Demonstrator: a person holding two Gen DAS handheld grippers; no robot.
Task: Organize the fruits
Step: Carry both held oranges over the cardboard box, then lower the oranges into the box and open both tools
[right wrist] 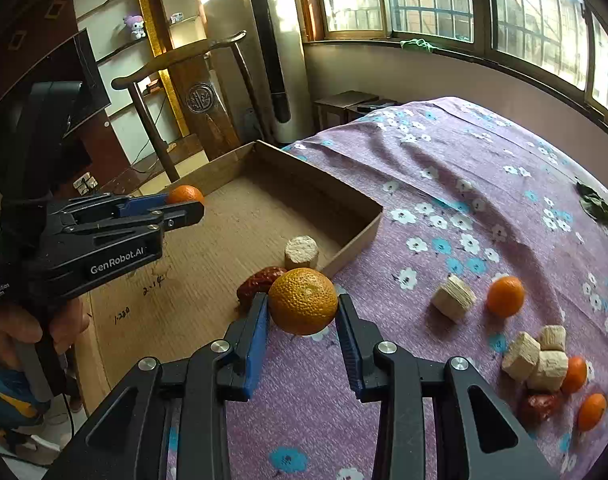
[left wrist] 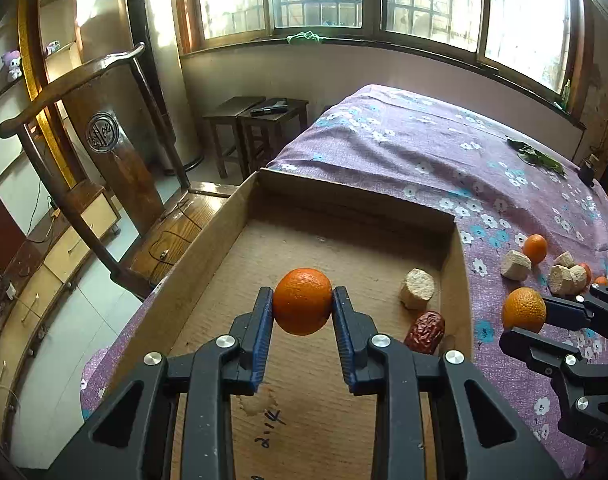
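Observation:
My left gripper (left wrist: 302, 300) is shut on an orange mandarin (left wrist: 302, 301), held above the floor of a shallow cardboard box (left wrist: 223, 240). In the right wrist view that gripper (right wrist: 185, 204) comes in from the left with the same mandarin (right wrist: 185, 194) over the box (right wrist: 360, 236). My right gripper (right wrist: 302, 304) is shut on a second mandarin (right wrist: 302, 301), just outside the box's right wall, above the purple cloth. It also shows at the left wrist view's right edge, where the right gripper (left wrist: 524, 320) holds its mandarin (left wrist: 523, 309). Inside the box lie a beige cylinder chunk (left wrist: 418, 289) and a red date (left wrist: 425, 332).
Loose on the flowered purple cloth (right wrist: 444, 160) to the right lie mandarins (right wrist: 504, 296), several beige chunks (right wrist: 536, 356) and another date (right wrist: 540, 405). Green leaves (right wrist: 600, 208) sit far right. A wooden chair (left wrist: 103, 168) and stools (left wrist: 259, 128) stand beyond the table's left edge.

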